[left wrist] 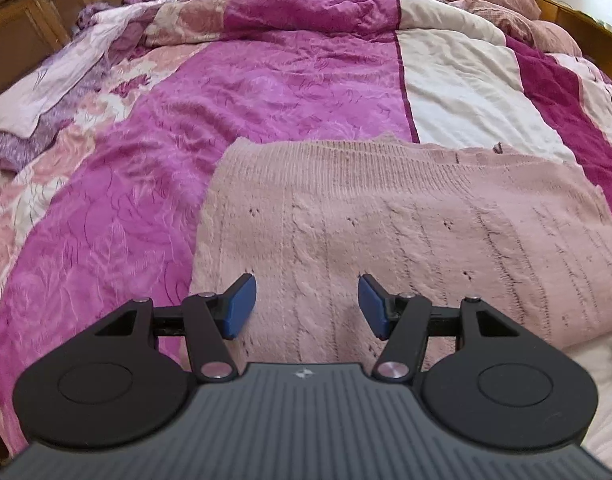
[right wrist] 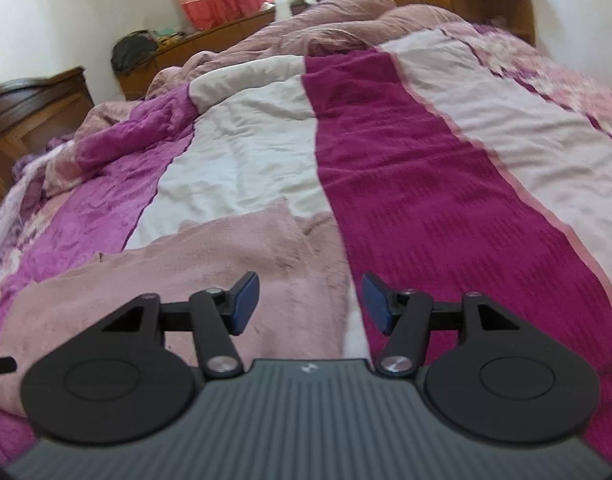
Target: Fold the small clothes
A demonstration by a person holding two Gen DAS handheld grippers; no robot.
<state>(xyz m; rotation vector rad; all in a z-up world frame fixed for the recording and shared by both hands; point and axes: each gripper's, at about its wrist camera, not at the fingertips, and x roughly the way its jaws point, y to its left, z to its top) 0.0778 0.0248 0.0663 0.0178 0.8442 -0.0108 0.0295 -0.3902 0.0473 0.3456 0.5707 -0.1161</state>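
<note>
A pale pink knitted garment (left wrist: 385, 232) lies flat on the bed, folded to a rough rectangle with a ribbed hem along its far edge. My left gripper (left wrist: 307, 306) is open and empty, hovering over the garment's near left part. In the right wrist view the same garment (right wrist: 210, 264) lies to the left and ahead. My right gripper (right wrist: 310, 303) is open and empty above the garment's right edge, where it meets the magenta stripe of the quilt.
The bed is covered by a quilt (left wrist: 234, 92) of magenta, white and floral pink stripes, which also shows in the right wrist view (right wrist: 425, 184). A bunched pink blanket (right wrist: 345, 28) lies at the far end. Wooden cabinets (left wrist: 46, 4) flank the bed.
</note>
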